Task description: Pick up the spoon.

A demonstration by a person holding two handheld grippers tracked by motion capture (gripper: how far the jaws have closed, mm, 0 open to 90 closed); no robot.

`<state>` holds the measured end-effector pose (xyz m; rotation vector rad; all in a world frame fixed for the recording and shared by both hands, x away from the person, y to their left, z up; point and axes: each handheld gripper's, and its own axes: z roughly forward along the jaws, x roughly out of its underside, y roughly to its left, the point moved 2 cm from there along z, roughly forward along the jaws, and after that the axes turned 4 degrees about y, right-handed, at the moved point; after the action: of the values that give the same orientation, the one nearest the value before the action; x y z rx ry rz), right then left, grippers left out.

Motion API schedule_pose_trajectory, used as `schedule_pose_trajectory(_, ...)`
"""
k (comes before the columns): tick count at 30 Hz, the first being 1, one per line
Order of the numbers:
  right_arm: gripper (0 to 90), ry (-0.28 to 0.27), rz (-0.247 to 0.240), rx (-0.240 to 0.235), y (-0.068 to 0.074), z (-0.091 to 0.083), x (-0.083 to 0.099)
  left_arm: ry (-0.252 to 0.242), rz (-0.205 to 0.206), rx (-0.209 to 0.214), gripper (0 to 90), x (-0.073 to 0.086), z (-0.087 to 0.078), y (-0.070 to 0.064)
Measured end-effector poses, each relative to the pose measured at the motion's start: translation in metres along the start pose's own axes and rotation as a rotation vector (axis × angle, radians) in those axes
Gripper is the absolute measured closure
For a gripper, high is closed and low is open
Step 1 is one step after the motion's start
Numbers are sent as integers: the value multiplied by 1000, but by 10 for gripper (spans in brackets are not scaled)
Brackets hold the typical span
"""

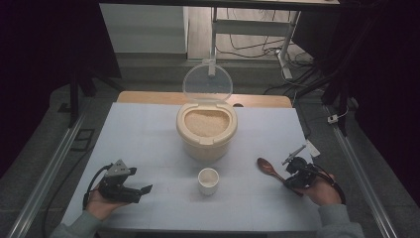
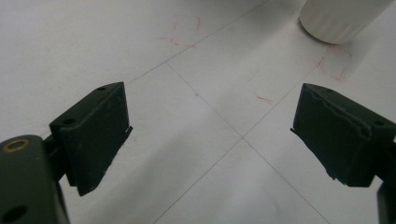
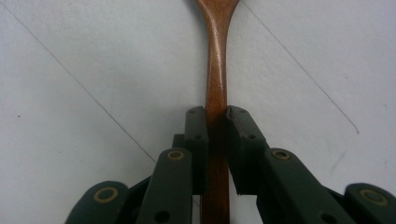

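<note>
1. High view, near edge of the bench: the left gripper (image 1: 140, 191) lies low by the near left corner, held in the person's left hand (image 1: 101, 204), its jaws spread apart and holding nothing.
2. Left gripper view confirms this: the two black jaws stand wide apart over bare bench (image 2: 140, 46), with the ribbed white cup (image 2: 338, 18) ahead of the right-hand jaw.
3. Near the right edge, the right gripper (image 1: 288, 181) is clamped on the handle of the wooden spoon (image 1: 270, 168); the spoon's bowl points toward the middle of the bench.
4. Right gripper view shows the jaws pressed against both sides of the spoon's handle (image 3: 217, 84).
5. Between the two grippers, the cup (image 1: 208, 180) stands upright, near the front edge.
6. Just behind it, at mid-bench, sits the cream rice container (image 1: 206, 130), full of grains, its clear lid (image 1: 207, 82) raised at the back.
</note>
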<state>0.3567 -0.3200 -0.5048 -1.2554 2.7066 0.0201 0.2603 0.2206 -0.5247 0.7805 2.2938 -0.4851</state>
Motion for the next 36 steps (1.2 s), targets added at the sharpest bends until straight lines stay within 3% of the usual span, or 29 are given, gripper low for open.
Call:
schedule_pose_trajectory(4, 791, -34, -3, 10, 1, -1, 2, 3, 0, -1, 109, 0, 1, 0)
schedule_pose_trajectory(8, 792, -81, 16, -13, -1, -3, 4, 3, -2, -2, 109, 0, 1, 0)
schedule_pose_trajectory(16, 792, -205, 38, -41, -2, -24, 6, 3, -2, -4, 109, 0, 0, 0)
schedule_pose_trajectory(22, 792, -245, 35, -40, 0, -33, 5, 2, -3, -6, 109, 0, 0, 1)
schedule_pose_trajectory(36, 792, -396, -25, -54, 13, -63, 2, 3, -6, -4, 109, 0, 0, 0)
